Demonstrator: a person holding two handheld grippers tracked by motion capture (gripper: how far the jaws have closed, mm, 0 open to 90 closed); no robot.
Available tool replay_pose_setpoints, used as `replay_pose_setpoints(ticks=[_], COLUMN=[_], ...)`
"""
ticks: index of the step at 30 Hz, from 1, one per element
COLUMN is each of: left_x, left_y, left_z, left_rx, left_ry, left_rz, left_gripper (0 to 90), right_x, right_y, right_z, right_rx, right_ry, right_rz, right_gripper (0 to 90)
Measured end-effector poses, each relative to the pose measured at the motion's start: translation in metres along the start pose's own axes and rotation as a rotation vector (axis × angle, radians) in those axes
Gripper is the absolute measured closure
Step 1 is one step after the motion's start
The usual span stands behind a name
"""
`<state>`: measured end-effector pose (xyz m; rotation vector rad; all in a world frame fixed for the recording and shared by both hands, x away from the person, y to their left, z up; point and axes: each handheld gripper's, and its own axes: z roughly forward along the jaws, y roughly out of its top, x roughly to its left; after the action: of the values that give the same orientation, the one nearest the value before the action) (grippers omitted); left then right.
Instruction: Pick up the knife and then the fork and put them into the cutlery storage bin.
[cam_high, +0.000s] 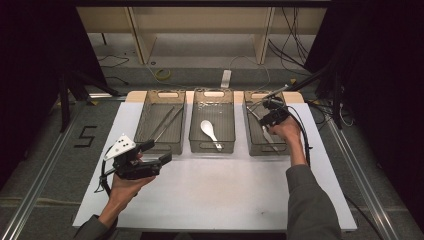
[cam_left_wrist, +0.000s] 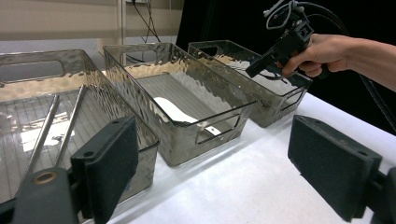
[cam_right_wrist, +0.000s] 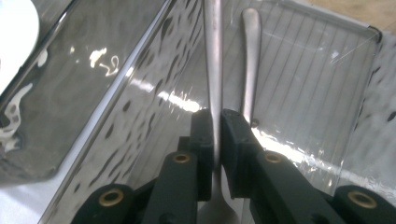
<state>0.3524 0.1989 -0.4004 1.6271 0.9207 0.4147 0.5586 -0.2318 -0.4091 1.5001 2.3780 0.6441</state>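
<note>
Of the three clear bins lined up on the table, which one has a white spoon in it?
The middle bin, between the other two: a white spoon lies on its floor. The left bin holds thin metal utensils, and the right bin holds metal cutlery.

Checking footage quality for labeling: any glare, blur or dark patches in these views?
High view: room edges black, white table evenly lit, soft. Left claw view: glare on the rippled clear bins, near pads slightly soft. Right claw view: bright streaks on the bin wall; right claw shut on a metal utensil handle, sharp.
</note>
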Motion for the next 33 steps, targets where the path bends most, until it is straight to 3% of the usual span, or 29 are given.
replay_pose_setpoints(ticks=[4, 10, 18, 26, 33], left_x=[0.0, 0.0, 0.0, 0.0, 0.0], left_y=[0.0, 0.0, -0.001, -0.001, -0.001], left_z=[0.0, 0.001, 0.001, 0.002, 0.002], left_rx=[0.0, 0.005, 0.003, 0.009, 0.014], left_ry=[0.0, -0.004, -0.004, -0.008, -0.007], left_rz=[-0.001, -0.002, -0.004, -0.003, 0.002], left_gripper=[15.7, 15.7, 15.7, 15.7, 15.7], right_x=[0.0, 0.0, 0.002, 0.013, 0.028], right_y=[0.001, 0.001, -0.007, -0.014, -0.031], right_z=[-0.004, -0.014, -0.024, -0.039, -0.055], right_rx=[-0.025, -0.039, -0.07, -0.148, -0.234], right_ry=[0.005, 0.004, 0.037, 0.069, 0.11], right_rz=[-0.009, -0.022, -0.02, -0.027, -0.031], right_gripper=[83.0, 76.4, 64.2, 40.8, 34.8])
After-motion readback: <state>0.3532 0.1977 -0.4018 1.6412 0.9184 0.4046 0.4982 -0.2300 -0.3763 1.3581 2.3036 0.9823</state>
